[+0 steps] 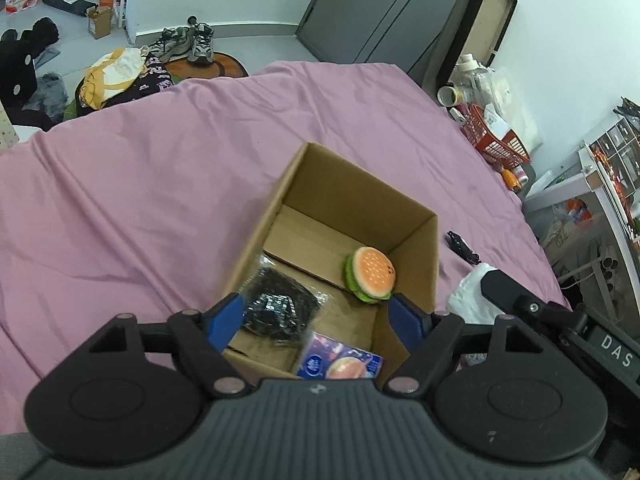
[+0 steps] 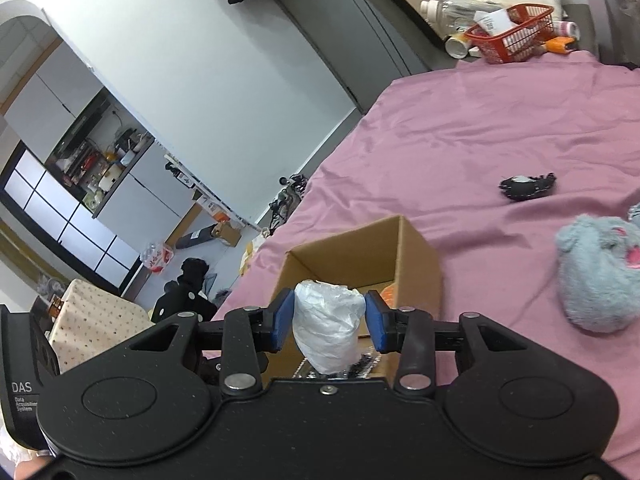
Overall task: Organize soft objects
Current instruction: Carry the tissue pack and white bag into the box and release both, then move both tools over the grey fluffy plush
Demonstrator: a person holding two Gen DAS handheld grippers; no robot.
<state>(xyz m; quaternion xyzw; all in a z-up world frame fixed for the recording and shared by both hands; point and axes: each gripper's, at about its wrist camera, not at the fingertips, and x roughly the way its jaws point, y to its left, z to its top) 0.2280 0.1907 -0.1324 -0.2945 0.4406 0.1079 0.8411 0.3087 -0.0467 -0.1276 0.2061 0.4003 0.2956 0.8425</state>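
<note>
An open cardboard box [image 1: 362, 184] stands on the pink bed sheet [image 1: 140, 184]. Inside lie a soft burger toy [image 1: 371, 274], a black packet [image 1: 276, 306] and a blue packet [image 1: 340, 364]. My left gripper [image 1: 320, 318] is open and empty above the box's near side. My right gripper [image 2: 329, 320] is shut on a white plastic-wrapped bundle [image 2: 327, 328], held above the box [image 2: 416, 256]; the bundle also shows in the left wrist view [image 1: 468, 296]. A grey plush toy [image 2: 600, 276] and a small black object [image 2: 526, 187] lie on the sheet to the right.
A red basket [image 2: 516, 36] with bottles and cans stands past the bed's far corner. Shoes [image 1: 188, 42], bags and clothes lie on the floor beyond the bed. A dark cabinet [image 1: 384, 12] stands against the wall.
</note>
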